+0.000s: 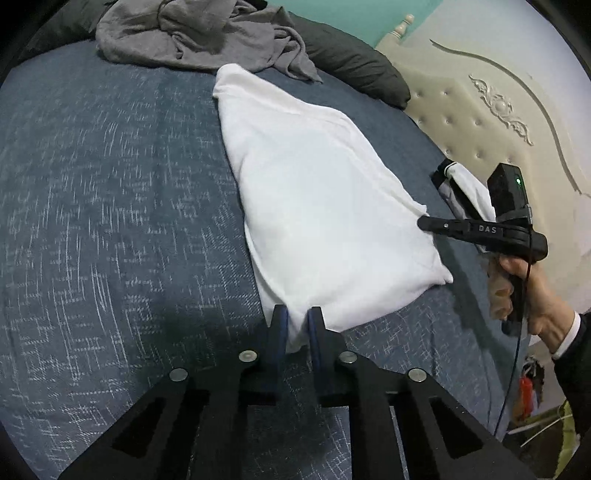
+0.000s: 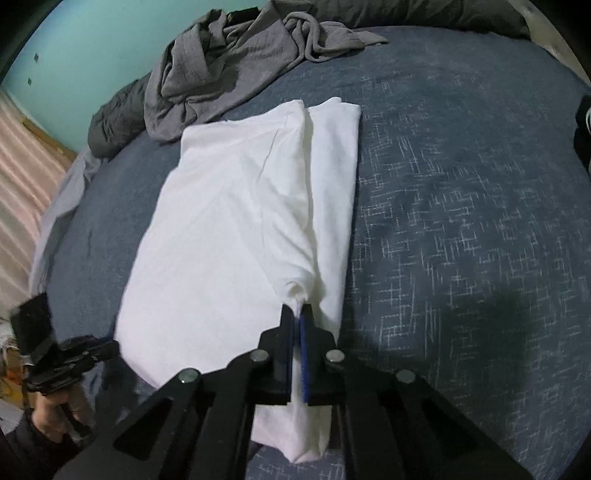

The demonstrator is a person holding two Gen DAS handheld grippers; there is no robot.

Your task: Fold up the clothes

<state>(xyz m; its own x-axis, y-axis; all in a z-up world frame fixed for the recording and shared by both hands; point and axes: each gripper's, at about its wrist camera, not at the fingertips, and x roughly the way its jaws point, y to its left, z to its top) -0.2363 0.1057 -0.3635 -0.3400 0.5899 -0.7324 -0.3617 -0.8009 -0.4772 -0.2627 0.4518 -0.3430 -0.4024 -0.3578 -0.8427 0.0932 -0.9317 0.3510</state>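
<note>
A white garment (image 1: 325,192) (image 2: 221,229) lies folded into a long rectangle on the blue bedcover (image 1: 110,184) (image 2: 461,184). My left gripper (image 1: 298,321) is shut on the garment's near corner, with white cloth showing between its blue pads. In the right wrist view the left gripper (image 2: 107,347) sits at the garment's lower left corner. My right gripper (image 2: 297,315) is shut on a pinched bunch of the folded edge. In the left wrist view the right gripper (image 1: 423,223) has its tip at the garment's right edge.
A crumpled grey garment (image 1: 207,33) (image 2: 229,62) lies at the far side of the bed. A dark pillow (image 1: 354,62) rests by the cream headboard (image 1: 480,110). A black-and-white item (image 1: 454,181) lies near the headboard. A hand (image 1: 532,291) holds the right gripper's handle.
</note>
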